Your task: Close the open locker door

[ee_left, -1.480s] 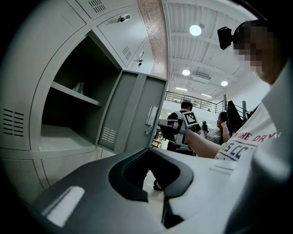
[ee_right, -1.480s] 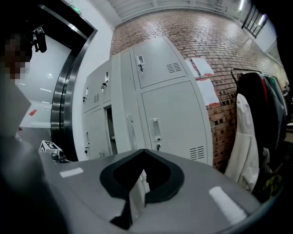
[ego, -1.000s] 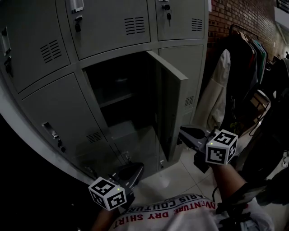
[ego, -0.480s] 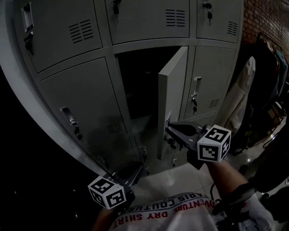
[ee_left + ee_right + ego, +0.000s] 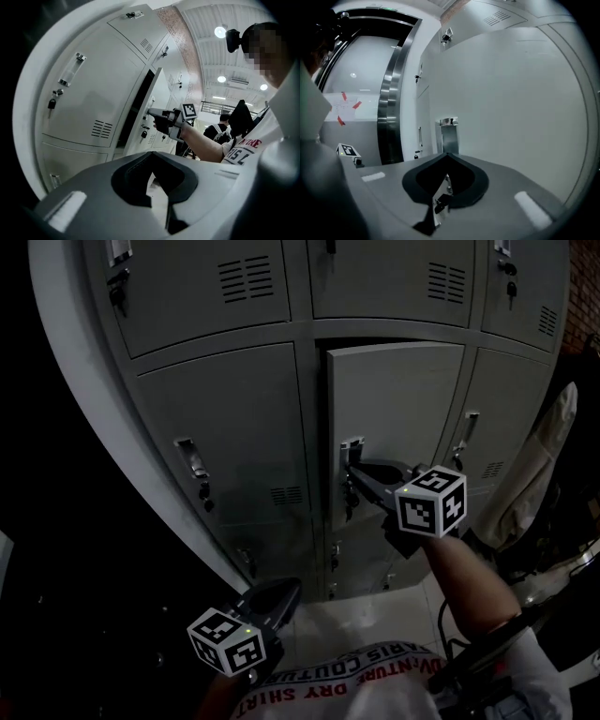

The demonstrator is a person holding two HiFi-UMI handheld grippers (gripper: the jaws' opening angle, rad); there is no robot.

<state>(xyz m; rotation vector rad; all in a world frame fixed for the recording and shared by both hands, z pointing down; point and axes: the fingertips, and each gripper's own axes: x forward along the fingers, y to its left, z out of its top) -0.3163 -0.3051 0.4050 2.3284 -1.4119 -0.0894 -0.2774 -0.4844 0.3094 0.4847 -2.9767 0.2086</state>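
Evidently the right hand-held gripper (image 5: 356, 468), jaws clenched on nothing, presses its tip to the locker door (image 5: 398, 390) just under the latch (image 5: 352, 444) to push it home; a dark slit beside it says not quite shut; the left hand-held gripper (image 5: 279, 596) hangs low, clenched, empty.

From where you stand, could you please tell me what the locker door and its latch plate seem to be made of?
The locker door: likely sheet steel, painted light grey, satin; it is flat, thin-edged and evenly coloured.
The latch plate: probably bare polished metal, chrome or stainless; it shines brighter than the door and catches highlights.
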